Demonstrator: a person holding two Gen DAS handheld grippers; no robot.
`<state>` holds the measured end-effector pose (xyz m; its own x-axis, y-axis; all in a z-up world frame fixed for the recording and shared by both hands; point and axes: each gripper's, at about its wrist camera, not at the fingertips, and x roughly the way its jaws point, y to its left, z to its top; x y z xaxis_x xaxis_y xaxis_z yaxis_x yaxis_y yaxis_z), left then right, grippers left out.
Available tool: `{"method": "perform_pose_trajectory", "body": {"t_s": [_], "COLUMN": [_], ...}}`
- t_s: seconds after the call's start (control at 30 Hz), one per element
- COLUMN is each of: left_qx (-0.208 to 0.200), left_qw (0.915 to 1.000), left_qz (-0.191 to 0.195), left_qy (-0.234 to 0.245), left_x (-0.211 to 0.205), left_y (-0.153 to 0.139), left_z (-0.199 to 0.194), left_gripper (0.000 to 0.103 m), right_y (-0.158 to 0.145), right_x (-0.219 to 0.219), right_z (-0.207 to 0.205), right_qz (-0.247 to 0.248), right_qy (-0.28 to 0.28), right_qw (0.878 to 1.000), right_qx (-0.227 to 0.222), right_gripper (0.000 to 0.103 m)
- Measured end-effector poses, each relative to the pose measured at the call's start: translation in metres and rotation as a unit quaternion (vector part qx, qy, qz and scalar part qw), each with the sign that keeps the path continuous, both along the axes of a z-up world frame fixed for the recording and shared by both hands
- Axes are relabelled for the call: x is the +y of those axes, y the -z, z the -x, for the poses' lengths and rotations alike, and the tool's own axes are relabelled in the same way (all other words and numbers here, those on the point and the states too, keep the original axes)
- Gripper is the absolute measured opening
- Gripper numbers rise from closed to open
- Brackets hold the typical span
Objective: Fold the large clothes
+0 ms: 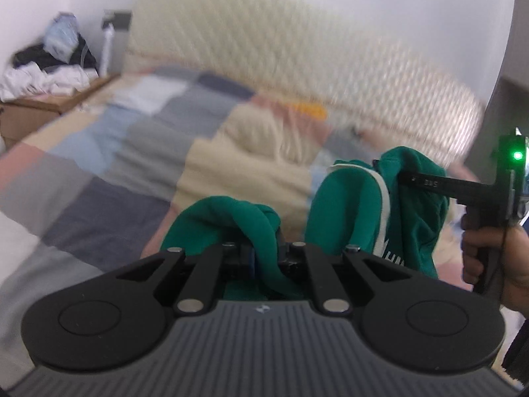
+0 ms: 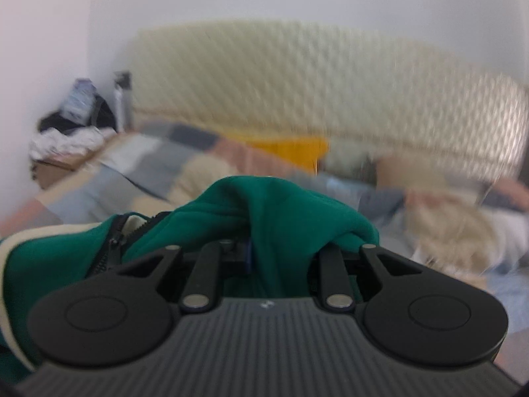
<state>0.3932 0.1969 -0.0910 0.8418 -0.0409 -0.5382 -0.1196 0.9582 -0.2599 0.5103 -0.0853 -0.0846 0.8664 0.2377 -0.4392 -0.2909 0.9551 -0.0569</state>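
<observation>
A green jacket with white trim and a dark zip hangs bunched between both grippers above the bed. My left gripper is shut on a fold of the green cloth, which spills over its jaws. In the left wrist view the right gripper reaches in from the right, held by a hand, and is clamped on another bunch of the jacket. In the right wrist view my right gripper is shut on the green jacket, with the zip hanging to the left. Both views are motion-blurred.
A patchwork bedspread covers the bed below, with a cream quilted headboard behind. A beige pillow and a yellow item lie near the headboard. A wooden nightstand piled with clothes stands at the far left.
</observation>
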Motion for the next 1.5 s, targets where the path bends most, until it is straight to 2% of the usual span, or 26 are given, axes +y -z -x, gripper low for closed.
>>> {"method": "perform_pose_trajectory", "body": {"t_s": [0.13, 0.27, 0.37, 0.43, 0.5, 0.53, 0.57, 0.6, 0.63, 0.67, 0.73, 0.8, 1.0, 1.1, 1.33, 1.5], "left_qx": [0.046, 0.079, 0.088, 0.087, 0.088, 0.089, 0.09, 0.089, 0.085, 0.079, 0.066, 0.057, 0.033, 0.032, 0.049, 0.074], "left_qw": [0.9989, 0.9968, 0.996, 0.9961, 0.9959, 0.9959, 0.9959, 0.996, 0.9964, 0.9969, 0.9978, 0.9983, 0.9992, 0.9988, 0.9967, 0.9943], "left_qz": [0.003, -0.009, -0.014, -0.015, -0.015, -0.011, -0.006, -0.001, 0.0, 0.001, 0.005, 0.013, 0.016, 0.021, 0.033, 0.036], "left_qy": [-0.006, -0.004, 0.0, 0.005, 0.011, 0.013, 0.013, 0.011, 0.008, 0.004, 0.0, 0.004, 0.017, 0.032, 0.055, 0.067], "left_x": [0.021, 0.03, 0.031, 0.029, 0.026, 0.024, 0.023, 0.021, 0.019, 0.016, 0.011, 0.003, -0.037, -0.065, -0.129, -0.167], "left_y": [0.066, 0.107, 0.116, 0.113, 0.104, 0.098, 0.093, 0.085, 0.078, 0.068, 0.054, 0.041, 0.007, -0.001, 0.003, 0.021], "left_z": [-0.066, -0.099, -0.101, -0.1, -0.092, -0.086, -0.081, -0.072, -0.064, -0.051, -0.032, -0.011, 0.07, 0.115, 0.213, 0.261], "left_gripper": [0.01, 0.01, 0.011, 0.013, 0.027, 0.031, 0.041, 0.051, 0.056, 0.063, 0.065, 0.072, 0.073, 0.073, 0.073, 0.074], "right_y": [0.066, 0.108, 0.127, 0.128, 0.127, 0.123, 0.122, 0.119, 0.118, 0.114, 0.105, 0.095, 0.059, 0.043, 0.018, 0.015], "right_x": [0.011, 0.02, 0.018, 0.017, 0.015, 0.014, 0.012, 0.01, 0.008, 0.004, -0.003, -0.013, -0.052, -0.067, -0.085, -0.101], "right_z": [-0.044, -0.058, -0.067, -0.062, -0.06, -0.055, -0.057, -0.055, -0.056, -0.049, -0.034, -0.014, 0.07, 0.12, 0.249, 0.323], "right_qz": [-0.018, 0.005, 0.001, -0.004, -0.006, -0.009, -0.014, -0.022, -0.032, -0.041, -0.054, -0.068, -0.104, -0.094, -0.054, -0.078], "right_qy": [0.021, 0.016, 0.024, 0.025, 0.026, 0.028, 0.028, 0.027, 0.024, 0.019, 0.011, 0.003, -0.002, -0.006, -0.018, -0.007], "right_qw": [0.999, 0.999, 0.999, 0.999, 0.999, 0.999, 0.999, 0.998, 0.998, 0.997, 0.997, 0.996, 0.993, 0.994, 0.997, 0.994], "right_qx": [0.038, 0.038, 0.047, 0.039, 0.038, 0.04, 0.044, 0.049, 0.054, 0.057, 0.063, 0.065, 0.062, 0.062, 0.051, 0.081], "right_gripper": [0.024, 0.028, 0.032, 0.033, 0.035, 0.041, 0.045, 0.055, 0.064, 0.067, 0.069, 0.069, 0.069, 0.069, 0.069, 0.069]}}
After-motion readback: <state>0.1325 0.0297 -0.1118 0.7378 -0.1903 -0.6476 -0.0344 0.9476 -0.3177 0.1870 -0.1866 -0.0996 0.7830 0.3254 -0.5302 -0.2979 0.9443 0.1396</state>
